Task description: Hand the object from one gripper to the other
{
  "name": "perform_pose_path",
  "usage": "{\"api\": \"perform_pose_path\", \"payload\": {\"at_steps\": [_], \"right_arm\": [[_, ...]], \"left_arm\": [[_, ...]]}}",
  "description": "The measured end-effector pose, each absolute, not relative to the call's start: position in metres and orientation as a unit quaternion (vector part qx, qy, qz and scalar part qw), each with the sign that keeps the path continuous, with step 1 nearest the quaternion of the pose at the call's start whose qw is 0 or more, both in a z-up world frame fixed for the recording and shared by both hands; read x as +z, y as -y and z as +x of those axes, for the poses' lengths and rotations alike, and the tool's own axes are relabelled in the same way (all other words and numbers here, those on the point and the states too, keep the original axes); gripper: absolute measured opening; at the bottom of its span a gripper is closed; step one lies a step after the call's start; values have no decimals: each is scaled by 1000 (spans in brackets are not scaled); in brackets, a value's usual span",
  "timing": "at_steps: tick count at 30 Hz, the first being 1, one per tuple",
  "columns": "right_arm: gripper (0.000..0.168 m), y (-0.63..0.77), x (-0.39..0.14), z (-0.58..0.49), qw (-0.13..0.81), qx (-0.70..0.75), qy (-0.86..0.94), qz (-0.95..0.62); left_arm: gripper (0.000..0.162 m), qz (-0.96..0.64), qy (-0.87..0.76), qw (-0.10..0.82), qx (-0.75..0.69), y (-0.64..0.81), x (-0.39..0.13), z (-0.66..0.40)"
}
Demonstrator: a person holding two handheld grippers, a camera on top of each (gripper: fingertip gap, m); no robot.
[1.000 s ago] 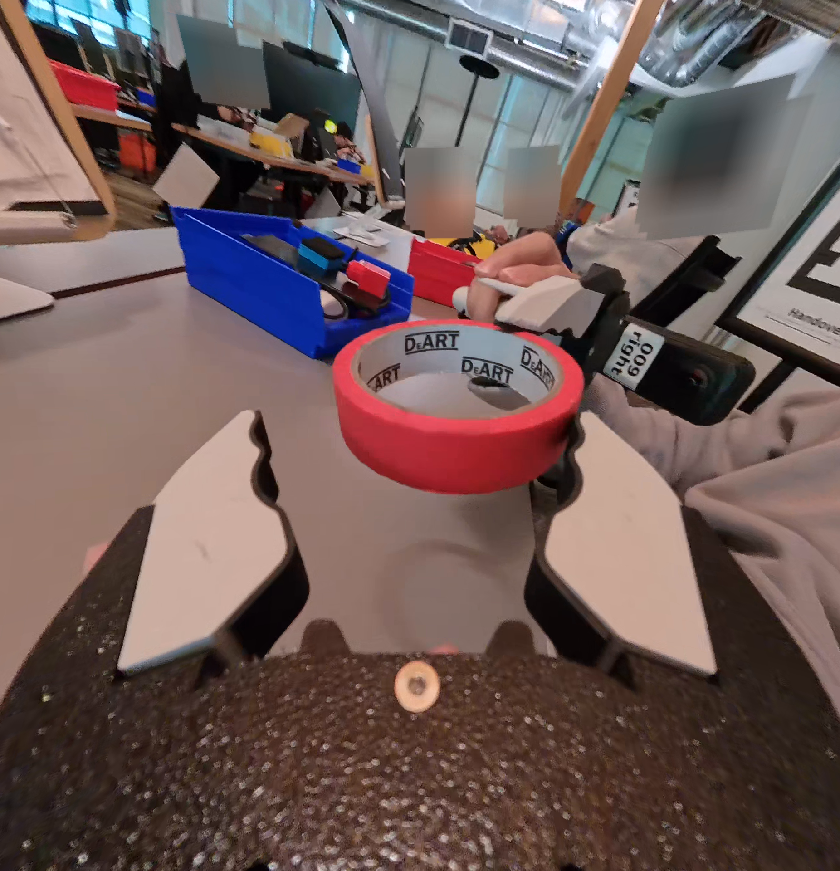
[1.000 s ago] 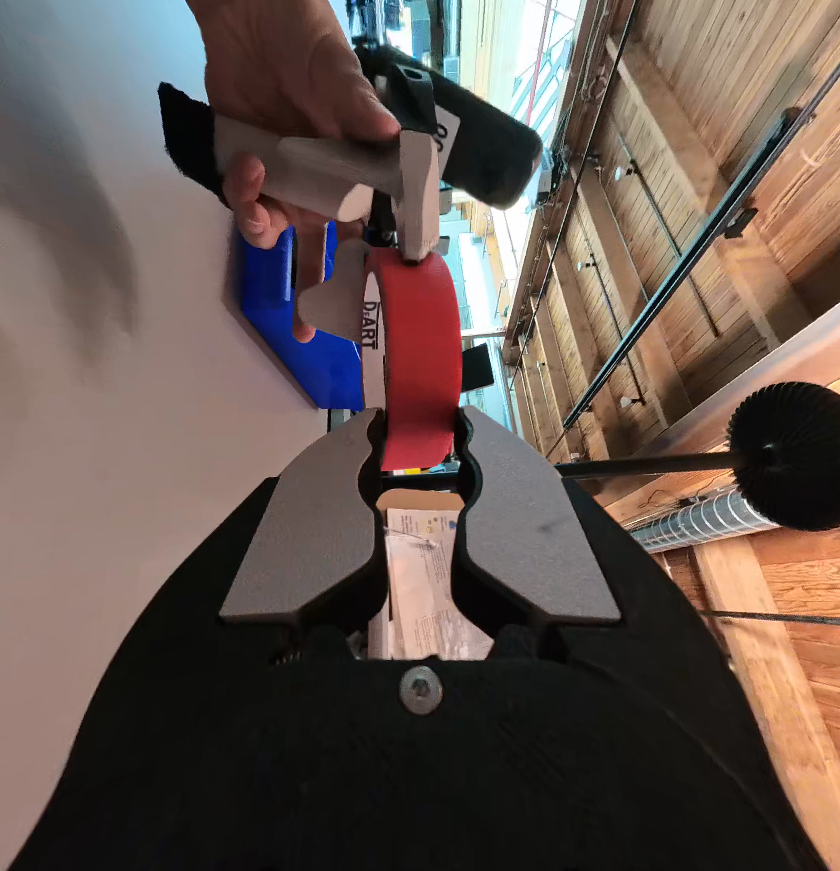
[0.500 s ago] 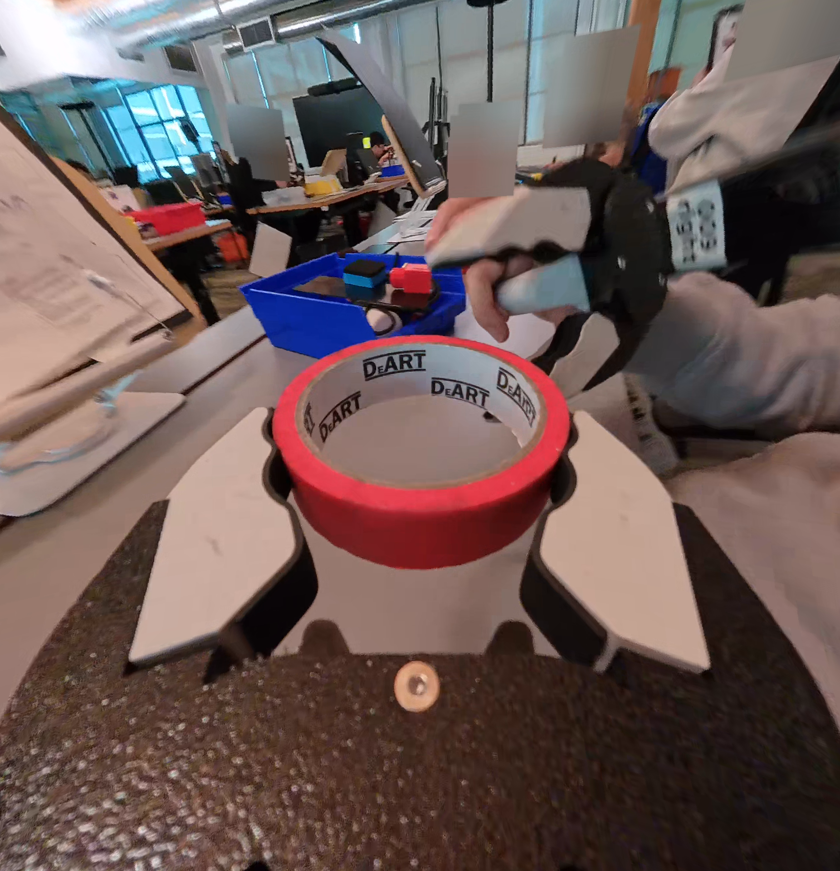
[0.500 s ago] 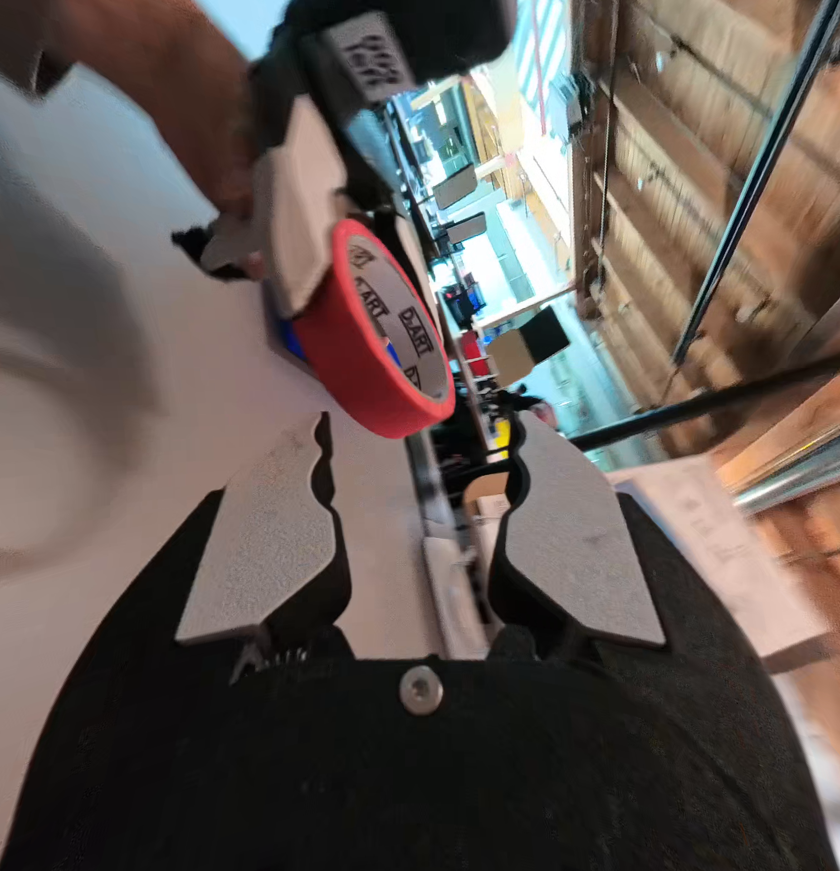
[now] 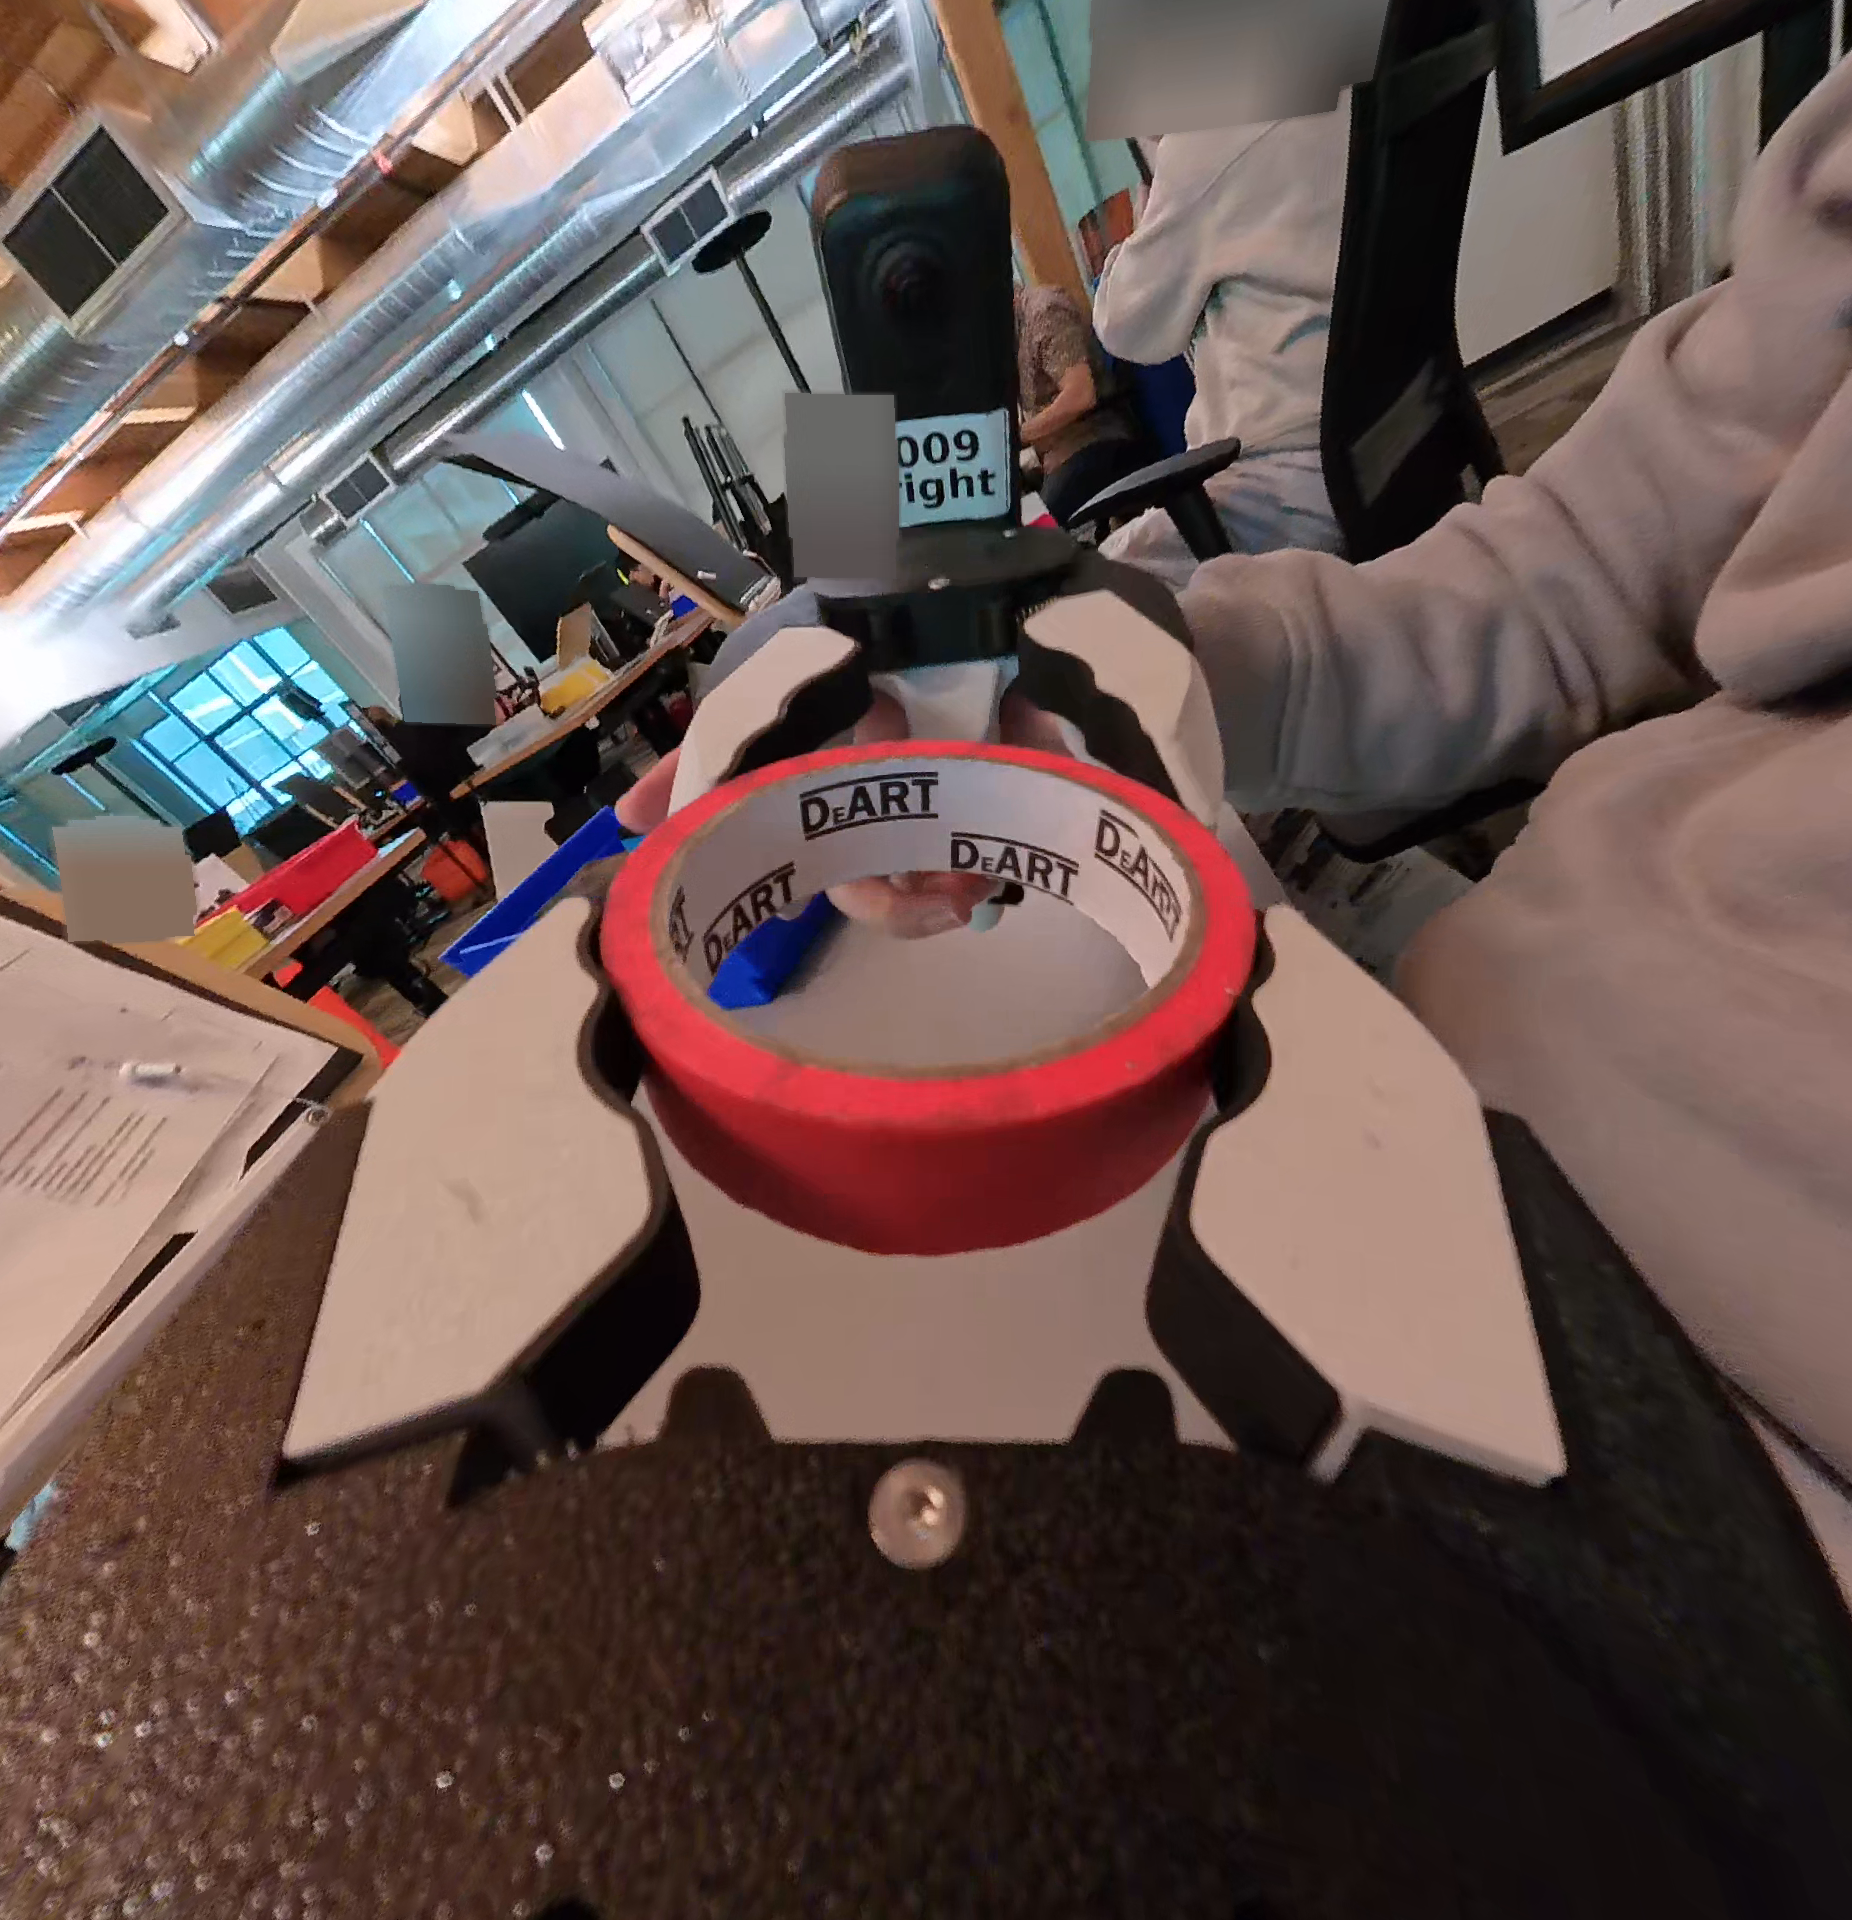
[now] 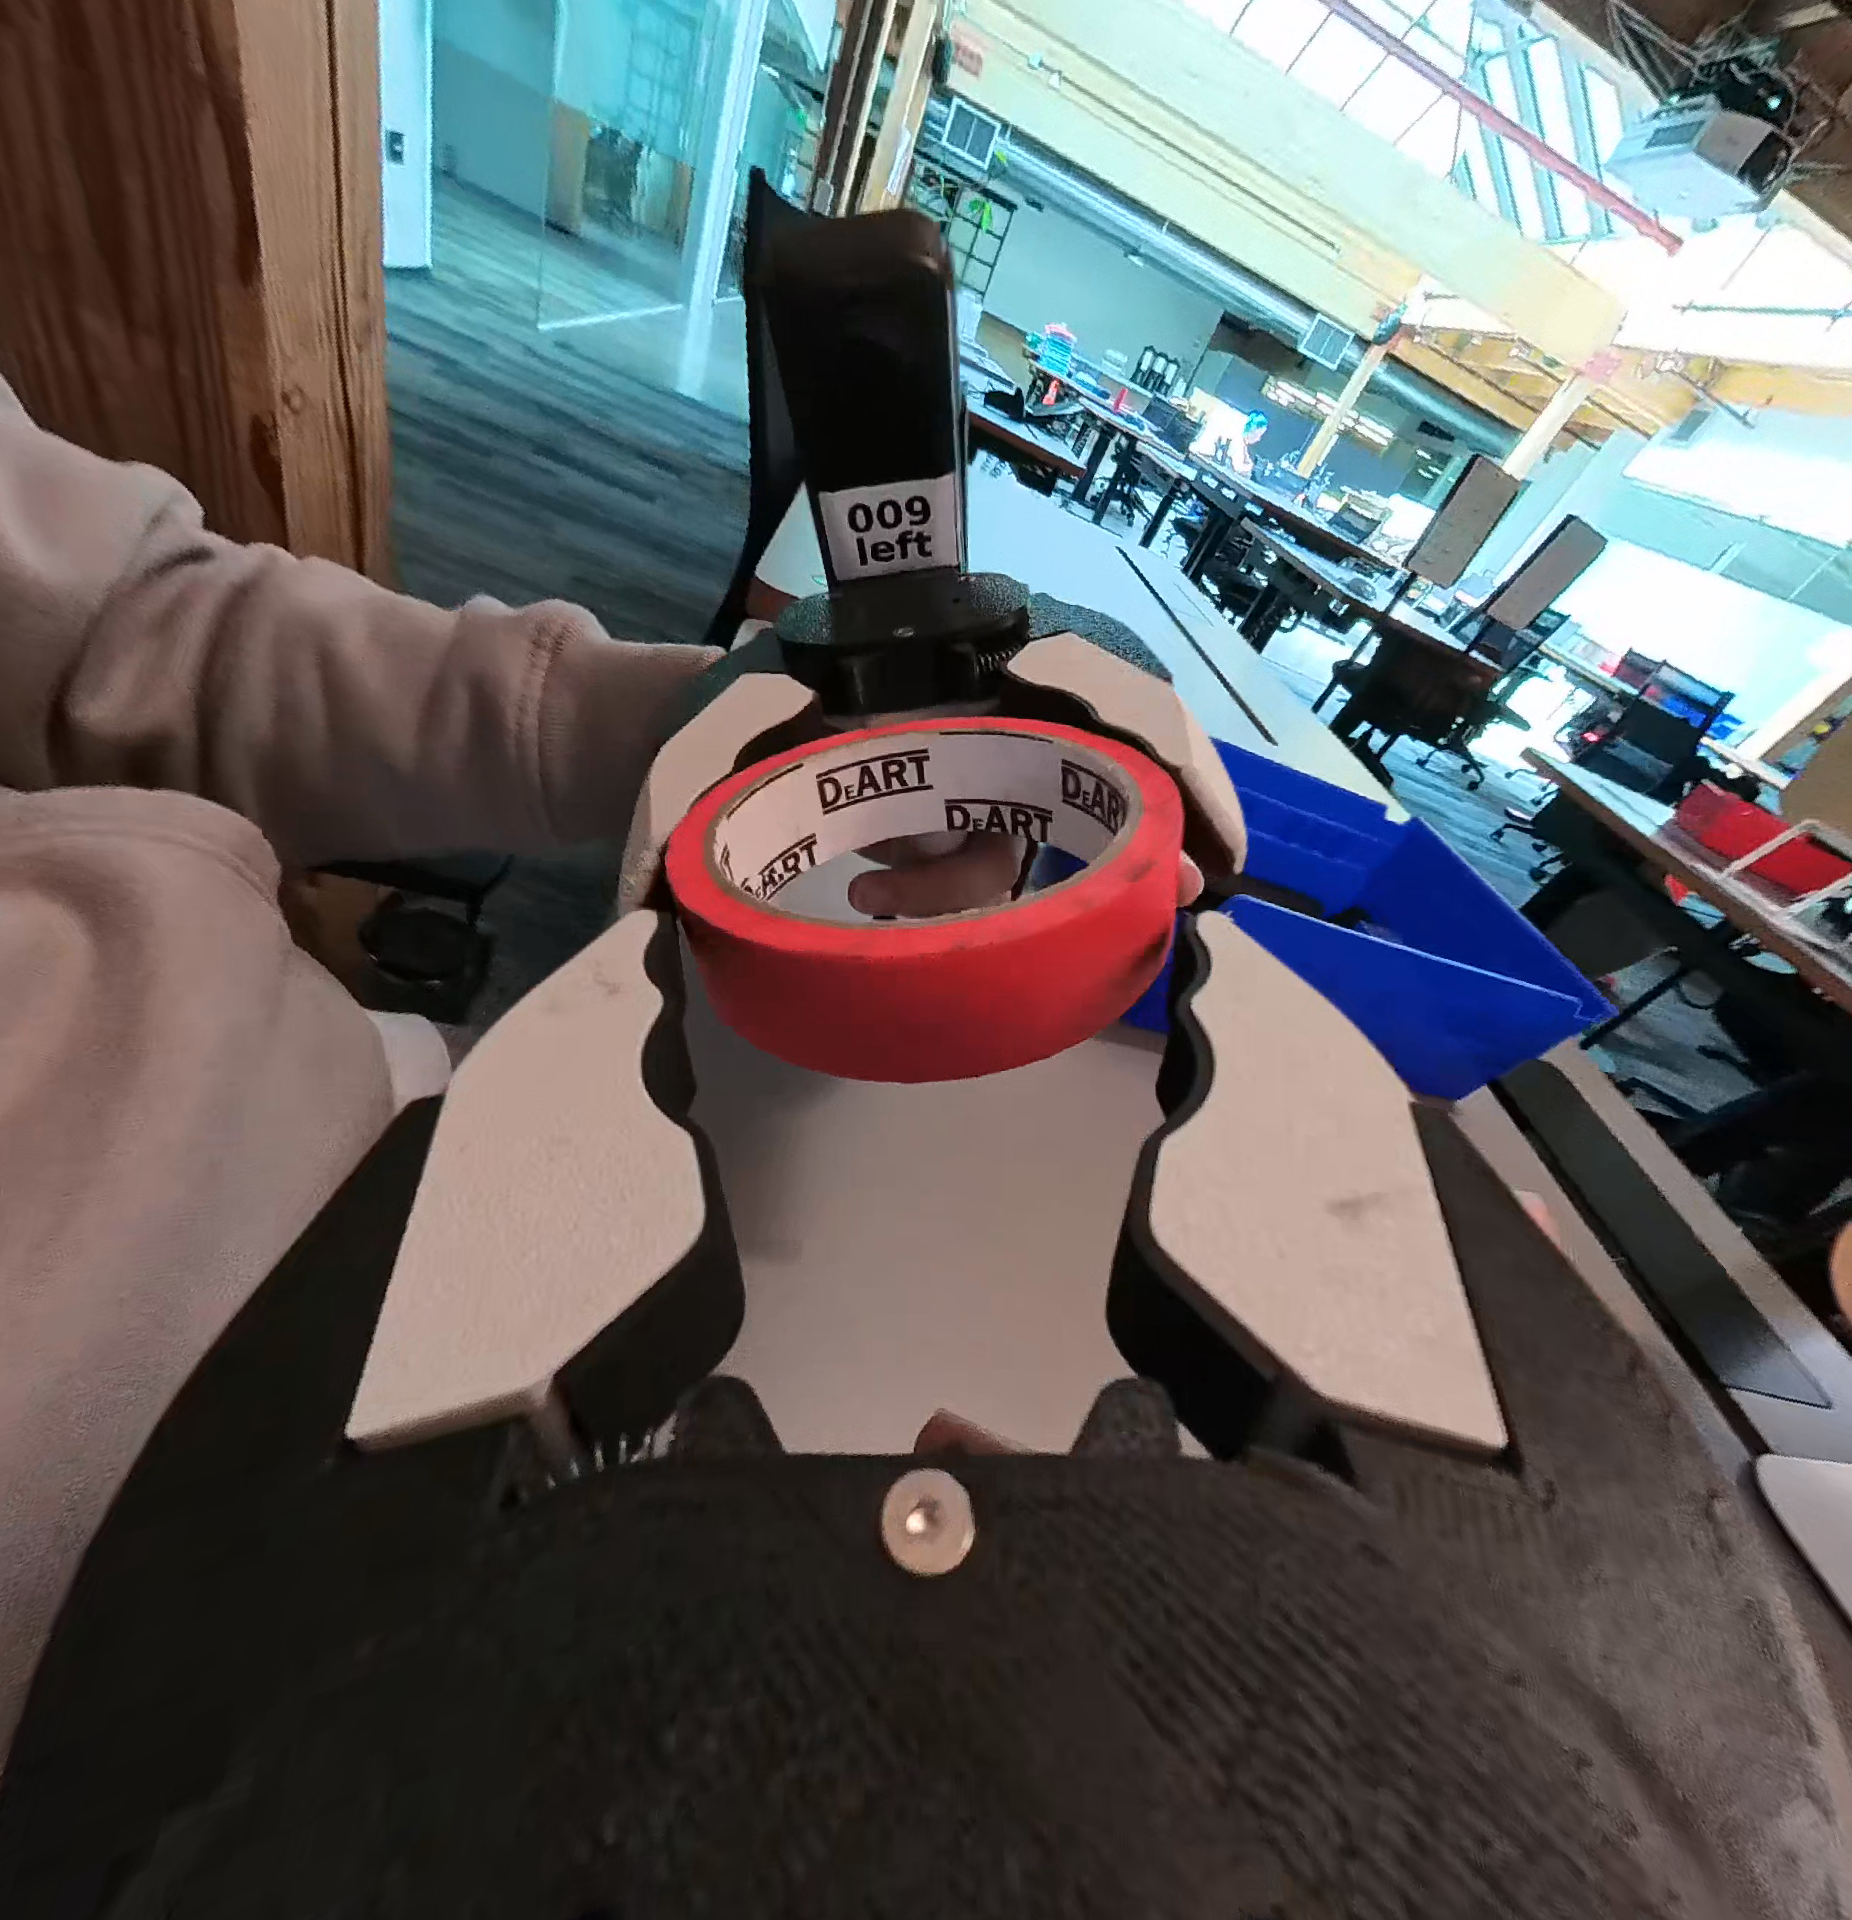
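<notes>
Surface: a pale grey tabletop (image 6: 932, 1226) lies beneath both tools, bare under the roll; a blue plastic bin (image 6: 1421, 966) sits on it just beyond the right gripper's fingers.
Room: an open workshop with long desks, office chairs, exposed silver ducts (image 5: 309, 260) and timber beams overhead; a wooden post (image 6: 174, 260) stands close on one side.
Tape: the red tape roll (image 5: 927, 1049) hangs above the table, its open core facing up, between the two tools.
Left gripper: the left gripper (image 5: 927, 997) is clamped across the roll's width, both fingers pressed to its outer wall.
Right gripper: the right gripper (image 6: 927, 966) faces it head-on, spread wide; its fingertips flank the near side of the roll, and contact cannot be told.
Edges: a clipboard with papers (image 5: 91, 1122) stands at the table's left edge.
Open room: bare tabletop beneath the roll; a pale sleeve (image 5: 1524, 644) closes one flank.
</notes>
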State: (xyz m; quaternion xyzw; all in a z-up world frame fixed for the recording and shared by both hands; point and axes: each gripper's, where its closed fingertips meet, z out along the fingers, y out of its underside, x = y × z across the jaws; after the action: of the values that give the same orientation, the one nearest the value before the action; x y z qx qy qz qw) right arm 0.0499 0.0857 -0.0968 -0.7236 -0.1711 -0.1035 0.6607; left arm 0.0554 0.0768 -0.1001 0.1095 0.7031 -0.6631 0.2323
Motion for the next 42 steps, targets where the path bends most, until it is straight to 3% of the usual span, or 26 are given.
{"api": "perform_pose_path", "payload": {"at_steps": [9,11,18,22,24,29,32,34,36,42], "right_arm": [[94,-93,-106,51,632,-179,217,-722],[94,-92,-101,59,621,-230,220,-716],[93,-81,-86,99,488,-499,248,-672],[94,-85,-90,98,469,-522,266,-661],[94,-86,-92,97,468,-523,276,-657],[94,-87,-82,92,518,-508,256,-639],[94,-90,-82,89,536,-495,250,-637],[94,-90,-83,94,526,-506,241,-640],[92,-87,-85,100,519,-508,224,-650],[88,-73,-94,105,551,-381,169,-723]], "left_arm": [[110,111,-732,239,-628,-74,-114,58],[103,66,-731,224,-641,-78,-108,64],[84,-156,-674,73,-719,-104,-87,96],[70,-195,-702,-27,-685,-96,-110,94],[71,-205,-697,-72,-683,-91,-115,91],[60,-206,-691,-141,-679,-86,-125,87],[57,-182,-687,-137,-690,-81,-124,84],[38,-158,-685,-113,-702,-81,-120,83],[29,-143,-691,-71,-705,-85,-118,87],[29,-181,-807,160,-539,-120,-146,120]]}}
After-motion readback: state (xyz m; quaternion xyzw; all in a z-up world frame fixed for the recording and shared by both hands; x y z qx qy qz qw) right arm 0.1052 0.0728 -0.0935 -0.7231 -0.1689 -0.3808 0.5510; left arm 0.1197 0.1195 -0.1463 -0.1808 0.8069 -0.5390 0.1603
